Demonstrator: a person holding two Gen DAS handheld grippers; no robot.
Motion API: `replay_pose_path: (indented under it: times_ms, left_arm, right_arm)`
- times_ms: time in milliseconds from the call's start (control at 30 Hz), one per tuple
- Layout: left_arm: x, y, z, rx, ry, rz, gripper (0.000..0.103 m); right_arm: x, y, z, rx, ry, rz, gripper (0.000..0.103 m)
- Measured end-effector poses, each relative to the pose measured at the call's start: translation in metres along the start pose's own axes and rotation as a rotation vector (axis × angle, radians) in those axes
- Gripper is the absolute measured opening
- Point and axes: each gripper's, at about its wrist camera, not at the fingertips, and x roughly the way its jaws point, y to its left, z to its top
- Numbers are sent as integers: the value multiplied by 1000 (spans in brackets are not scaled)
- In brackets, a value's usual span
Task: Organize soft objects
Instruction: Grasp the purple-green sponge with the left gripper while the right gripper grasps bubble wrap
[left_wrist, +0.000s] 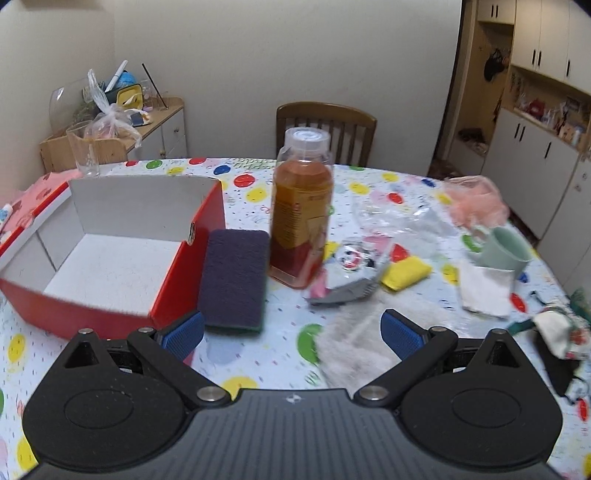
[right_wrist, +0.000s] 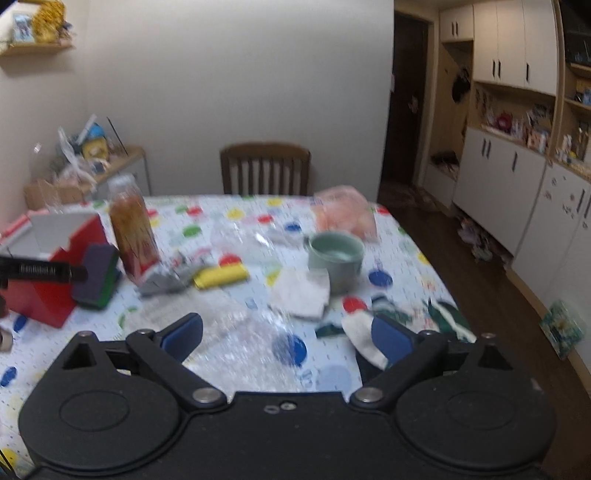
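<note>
A red box (left_wrist: 110, 240) with a white inside stands open on the table's left; it also shows in the right wrist view (right_wrist: 44, 295). A purple and green scrub sponge (left_wrist: 234, 278) leans against the box's right side and shows in the right wrist view (right_wrist: 96, 277). My left gripper (left_wrist: 291, 334) is open and empty just in front of the sponge. A yellow sponge (left_wrist: 405, 272), a white folded cloth (left_wrist: 485, 290), a pink mesh puff (left_wrist: 476, 203) and a fluffy white cloth (left_wrist: 354, 343) lie to the right. My right gripper (right_wrist: 286, 338) is open and empty above bubble wrap (right_wrist: 236, 332).
An orange liquid bottle (left_wrist: 301, 214) stands beside the scrub sponge. A green cup (left_wrist: 504, 251), a grey item (left_wrist: 343, 291), clear plastic wrap (left_wrist: 402, 221) and patterned socks (left_wrist: 561, 336) lie on the dotted tablecloth (left_wrist: 258, 354). A glass (left_wrist: 83, 153) and a wooden chair (left_wrist: 327, 129) stand at the back.
</note>
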Motion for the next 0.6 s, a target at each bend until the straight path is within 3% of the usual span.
replay_pose_path:
  times_ms: [267, 467, 600]
  left_arm:
    - [55, -7, 4, 51, 23, 97, 102]
    - [85, -3, 6, -26, 69, 145, 101]
    - [103, -3, 12, -35, 92, 188, 101]
  right_arm:
    - [17, 9, -11, -8, 69, -44, 96]
    - [29, 10, -22, -22, 136, -73, 93]
    - [40, 13, -32, -106, 165, -62, 89]
